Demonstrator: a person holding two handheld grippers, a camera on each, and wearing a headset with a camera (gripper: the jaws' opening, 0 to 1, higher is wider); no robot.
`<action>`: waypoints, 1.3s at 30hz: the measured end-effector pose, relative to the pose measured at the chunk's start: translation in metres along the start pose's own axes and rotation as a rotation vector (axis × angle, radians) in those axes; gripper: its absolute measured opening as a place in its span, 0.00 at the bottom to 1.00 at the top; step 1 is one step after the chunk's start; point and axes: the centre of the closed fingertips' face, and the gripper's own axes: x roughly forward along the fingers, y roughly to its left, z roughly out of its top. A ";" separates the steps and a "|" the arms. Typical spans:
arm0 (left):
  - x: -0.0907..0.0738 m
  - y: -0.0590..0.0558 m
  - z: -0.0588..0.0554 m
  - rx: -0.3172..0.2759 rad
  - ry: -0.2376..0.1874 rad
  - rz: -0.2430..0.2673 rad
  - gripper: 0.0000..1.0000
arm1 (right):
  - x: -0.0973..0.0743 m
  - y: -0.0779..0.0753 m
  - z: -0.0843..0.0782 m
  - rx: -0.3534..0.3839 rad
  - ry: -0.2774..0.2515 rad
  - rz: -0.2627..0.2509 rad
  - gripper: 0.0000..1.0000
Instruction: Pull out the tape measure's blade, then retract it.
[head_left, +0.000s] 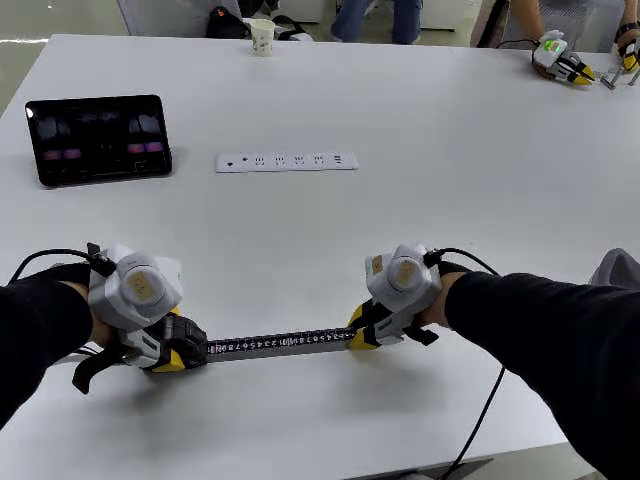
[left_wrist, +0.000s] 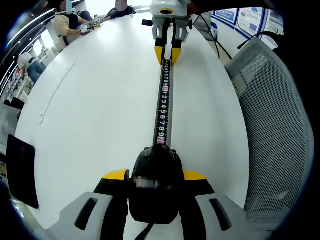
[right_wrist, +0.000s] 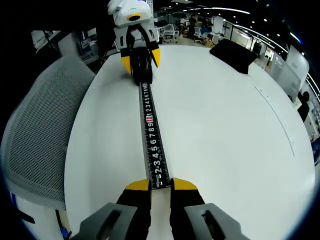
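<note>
The left tool (head_left: 178, 352) clamps the tape measure case (left_wrist: 155, 185); the blade (right_wrist: 151, 140) runs across the desk (head_left: 400, 120) to the right tool (right_wrist: 161, 184), pinching its tip.

Open-plan office or lab workspace
A long white table (head_left: 420, 110) carries a power strip (head_left: 287, 161), a tablet (head_left: 98, 138) near its left edge and a paper cup (head_left: 262, 36) at its far edge; grey mesh chair (right_wrist: 40, 130) beside it, ceiling strip lights (right_wrist: 235, 10) over distant desks (right_wrist: 172, 32)
</note>
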 end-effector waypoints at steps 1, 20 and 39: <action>0.000 0.000 0.000 0.000 0.000 0.000 0.33 | 0.000 0.000 0.000 0.001 0.000 0.000 0.10; 0.001 0.002 0.000 -0.001 -0.002 -0.002 0.33 | -0.003 -0.003 -0.008 0.013 0.007 -0.001 0.10; -0.001 0.000 0.001 0.001 -0.001 -0.001 0.33 | -0.008 -0.004 -0.017 0.022 0.014 -0.006 0.10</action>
